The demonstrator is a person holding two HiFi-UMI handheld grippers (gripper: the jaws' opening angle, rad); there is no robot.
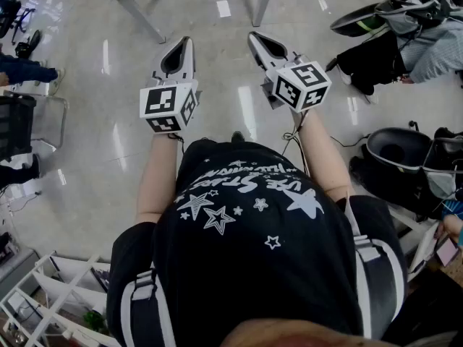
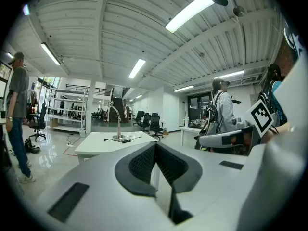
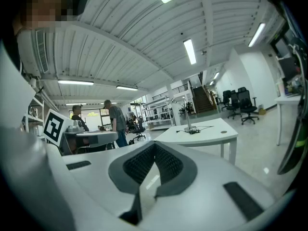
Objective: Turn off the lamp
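The task looks barely begun: the left gripper (image 1: 181, 49) and right gripper (image 1: 262, 43), both pressed together on nothing, are held well apart from the lamp (image 2: 118, 124) standing on the white table (image 2: 98, 146) ahead, untouched

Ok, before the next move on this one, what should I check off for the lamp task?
1. Left hand-held gripper empty: ok, jaws together, nothing between them.
2. Right hand-held gripper empty: ok, jaws together, nothing between them.
3. Lamp in sight: ok, standing on the white table ahead.
4. Lamp within reach: not ok, it stands far ahead of both grippers.
5. Lamp lit, and where its switch is: cannot tell, too small.
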